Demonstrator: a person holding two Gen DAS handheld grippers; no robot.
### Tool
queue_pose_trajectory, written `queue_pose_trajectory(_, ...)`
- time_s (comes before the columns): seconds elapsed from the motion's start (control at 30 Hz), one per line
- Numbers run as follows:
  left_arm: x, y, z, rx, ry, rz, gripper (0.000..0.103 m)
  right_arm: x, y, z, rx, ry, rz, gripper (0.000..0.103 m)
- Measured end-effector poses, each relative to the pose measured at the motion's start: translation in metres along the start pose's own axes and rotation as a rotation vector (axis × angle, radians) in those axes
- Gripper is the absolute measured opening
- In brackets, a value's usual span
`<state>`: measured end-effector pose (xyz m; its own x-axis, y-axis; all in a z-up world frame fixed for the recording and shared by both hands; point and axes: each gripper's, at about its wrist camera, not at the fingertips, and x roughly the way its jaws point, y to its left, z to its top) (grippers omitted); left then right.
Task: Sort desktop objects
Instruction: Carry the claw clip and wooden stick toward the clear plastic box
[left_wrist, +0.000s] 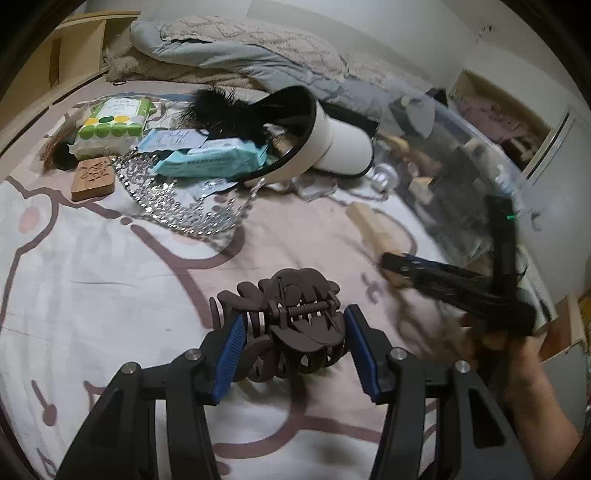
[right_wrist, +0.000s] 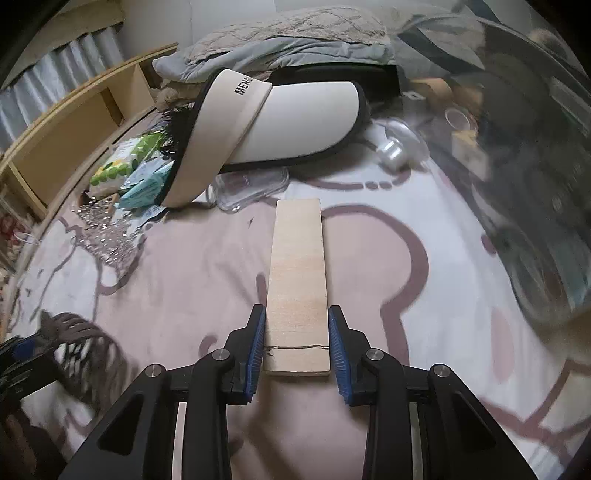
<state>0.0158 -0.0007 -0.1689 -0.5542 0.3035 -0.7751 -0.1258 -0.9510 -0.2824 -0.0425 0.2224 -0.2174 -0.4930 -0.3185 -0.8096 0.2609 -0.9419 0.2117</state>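
Left wrist view: the left gripper (left_wrist: 295, 350) pinches a brown hair claw (left_wrist: 291, 325) between its blue pads, held just above a pink and white cartoon bedsheet (left_wrist: 110, 288). Off to the right, blurred, the right gripper (left_wrist: 402, 269) reaches toward a wooden slat (left_wrist: 373, 229). Farther back lie a silver sequin bag (left_wrist: 177, 199), a small carved wooden block (left_wrist: 92, 178), packs of wipes (left_wrist: 210, 160), a black feather piece (left_wrist: 218, 107) and a white sun visor (left_wrist: 325, 140), with rumpled bedding (left_wrist: 240, 48) behind.

Right wrist view: the right gripper's jaws sit at both long edges of the slat, which lies flat on the sheet and points away; the pads look pressed to its sides, though a thin gap cannot be ruled out. Beyond its far end lie a clear plastic case (right_wrist: 255, 184) and the visor.
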Motion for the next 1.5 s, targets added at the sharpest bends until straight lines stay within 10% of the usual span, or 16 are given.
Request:
queue_pose_trajectory(0.9,0.027,-0.008,-0.006,-0.008,0.053,0.183,0.071,-0.034,0.019,-0.064,0.016,0.025,-0.01,0.034)
queue_pose_trajectory(1.1,0.019,-0.002,-0.005,0.049,0.069,0.196,0.073,-0.035,0.024,-0.063,-0.006,0.024,-0.01,0.065)
queue_pose_trajectory(1.5,0.003,0.015,-0.003,0.048,0.051,0.18,0.079,-0.037,0.021,-0.056,0.021,0.02,-0.016,0.066)
